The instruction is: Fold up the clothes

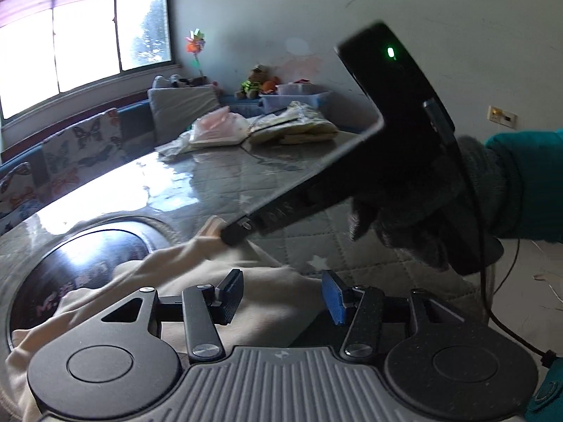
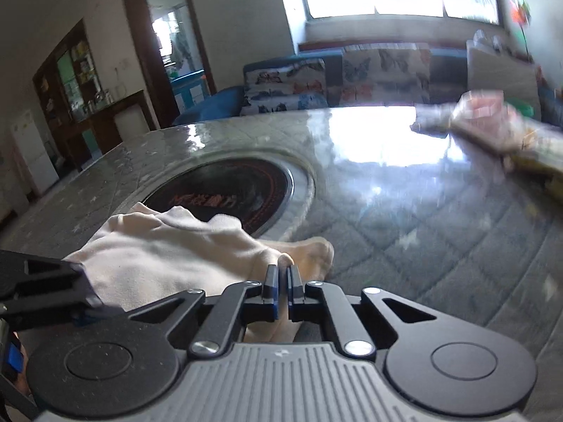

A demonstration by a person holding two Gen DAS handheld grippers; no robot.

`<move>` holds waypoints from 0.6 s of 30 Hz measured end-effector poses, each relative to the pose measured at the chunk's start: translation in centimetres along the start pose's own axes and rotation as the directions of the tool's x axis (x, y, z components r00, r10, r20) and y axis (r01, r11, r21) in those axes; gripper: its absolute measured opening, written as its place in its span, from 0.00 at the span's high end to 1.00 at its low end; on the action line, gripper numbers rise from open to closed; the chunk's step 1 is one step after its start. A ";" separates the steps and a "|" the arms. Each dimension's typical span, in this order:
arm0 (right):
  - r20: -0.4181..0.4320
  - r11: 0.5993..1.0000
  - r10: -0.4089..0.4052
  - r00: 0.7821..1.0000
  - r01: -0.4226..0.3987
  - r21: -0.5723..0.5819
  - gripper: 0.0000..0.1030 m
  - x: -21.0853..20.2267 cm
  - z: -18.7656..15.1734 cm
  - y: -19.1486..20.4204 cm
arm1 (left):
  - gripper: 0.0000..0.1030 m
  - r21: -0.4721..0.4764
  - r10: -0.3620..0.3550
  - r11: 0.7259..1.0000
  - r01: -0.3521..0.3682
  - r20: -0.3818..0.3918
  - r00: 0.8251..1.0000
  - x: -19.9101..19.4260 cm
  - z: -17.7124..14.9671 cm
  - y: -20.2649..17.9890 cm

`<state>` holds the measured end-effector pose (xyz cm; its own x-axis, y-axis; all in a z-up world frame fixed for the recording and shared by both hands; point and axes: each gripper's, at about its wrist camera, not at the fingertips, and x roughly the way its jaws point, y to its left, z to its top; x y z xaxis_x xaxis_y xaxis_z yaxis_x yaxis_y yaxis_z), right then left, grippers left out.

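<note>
A cream garment lies bunched on the quilted table, partly over a round black hob. My left gripper is open just above the cloth, with nothing between its blue pads. My right gripper is shut on a fold of the cream garment at its right end. In the left wrist view the right gripper's black body crosses the frame, held by a gloved hand, its tip pinching the cloth edge.
A round black hob is set into the table. Folded clothes in plastic bags sit at the table's far end. A bench with butterfly cushions runs under the window.
</note>
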<state>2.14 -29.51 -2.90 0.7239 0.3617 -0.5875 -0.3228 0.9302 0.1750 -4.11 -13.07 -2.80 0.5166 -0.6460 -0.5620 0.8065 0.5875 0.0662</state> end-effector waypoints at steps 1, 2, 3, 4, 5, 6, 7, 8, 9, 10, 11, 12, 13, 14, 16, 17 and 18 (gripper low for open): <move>0.015 1.000 -0.004 1.000 0.005 -0.022 0.96 -0.3 0.3 0.3 | 0.49 0.006 -0.008 1.000 0.008 -0.009 1.000 0.3 -0.1 -0.2; 0.032 0.999 -0.005 0.999 0.006 -0.038 0.96 -0.6 0.6 0.7 | 0.49 0.012 -0.016 1.000 0.016 -0.017 1.000 0.6 -0.2 -0.4; 0.051 0.998 -0.006 0.999 0.009 -0.062 0.96 -1.0 0.9 1.1 | 0.49 0.015 -0.020 1.000 0.020 -0.022 1.000 0.8 -0.3 -0.6; 0.062 0.996 -0.009 0.998 0.015 -0.083 0.96 -1.2 1.1 1.4 | 0.49 0.017 -0.026 1.000 0.026 -0.025 0.999 1.0 -0.4 -0.7; 0.066 0.995 -0.014 0.998 0.021 -0.097 0.96 -1.1 1.2 1.6 | 0.49 0.019 -0.033 0.999 0.034 -0.027 0.999 1.1 -0.4 -0.8; 0.070 0.993 -0.019 0.997 0.027 -0.111 0.96 -1.1 1.3 1.8 | 0.49 0.020 -0.034 0.999 0.035 -0.030 0.999 1.2 -0.5 -0.8; 0.072 0.992 -0.027 0.997 0.035 -0.119 0.96 -0.9 1.4 1.9 | 0.49 0.021 -0.034 0.999 0.035 -0.033 0.999 1.3 -0.6 -0.9; 0.064 0.992 -0.041 0.997 0.048 -0.114 0.96 -0.5 1.3 1.7 | 0.49 0.021 -0.034 0.999 0.035 -0.036 0.999 1.4 -0.7 -1.0; 0.046 0.992 -0.057 0.997 0.062 -0.107 0.96 0.2 0.9 1.3 | 0.49 0.023 -0.033 0.999 0.034 -0.038 0.999 1.5 -0.8 -1.0; 0.027 0.992 -0.074 0.997 0.077 -0.101 0.96 0.9 0.6 0.9 | 0.49 0.024 -0.031 0.999 0.032 -0.039 0.999 1.6 -0.8 -0.9; 0.012 0.991 -0.087 0.996 0.088 -0.098 0.96 1.5 0.3 0.6 | 0.49 0.022 -0.031 0.999 0.032 -0.039 0.999 1.6 -0.9 -0.9; 0.003 0.991 -0.091 0.996 0.091 -0.101 0.96 1.9 0.0 0.4 | 0.48 0.018 -0.032 0.999 0.032 -0.038 0.999 1.6 -0.9 -0.9; -0.006 0.990 -0.096 0.995 0.095 -0.105 0.96 2.2 -0.3 0.2 | 0.48 0.017 -0.031 0.999 0.032 -0.036 0.999 1.5 -0.9 -0.9; -0.012 0.989 -0.100 0.995 0.098 -0.110 0.96 2.5 -0.5 0.1 | 0.48 0.013 -0.029 0.999 0.030 -0.033 0.999 1.3 -0.9 -0.9; -0.017 0.987 -0.104 0.994 0.101 -0.128 0.95 2.3 -0.4 0.4 | 0.48 0.001 -0.028 1.000 0.028 -0.024 0.999 0.8 -0.8 -0.8; -0.017 0.985 -0.107 0.994 0.104 -0.135 0.94 2.2 -0.3 0.5 | 0.48 -0.004 -0.026 1.000 0.026 -0.015 1.000 0.4 -0.8 -0.7; -0.009 0.985 -0.111 0.994 0.108 -0.138 0.94 1.8 -0.1 0.6 | 0.48 -0.008 -0.018 1.000 0.018 -0.005 1.000 -0.1 -0.8 -0.6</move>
<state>3.15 -28.27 -3.94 0.7497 0.2559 -0.6103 -0.3232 0.9463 -0.0002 -4.86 -12.94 -3.42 0.5002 -0.6539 -0.5676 0.8135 0.5795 0.0492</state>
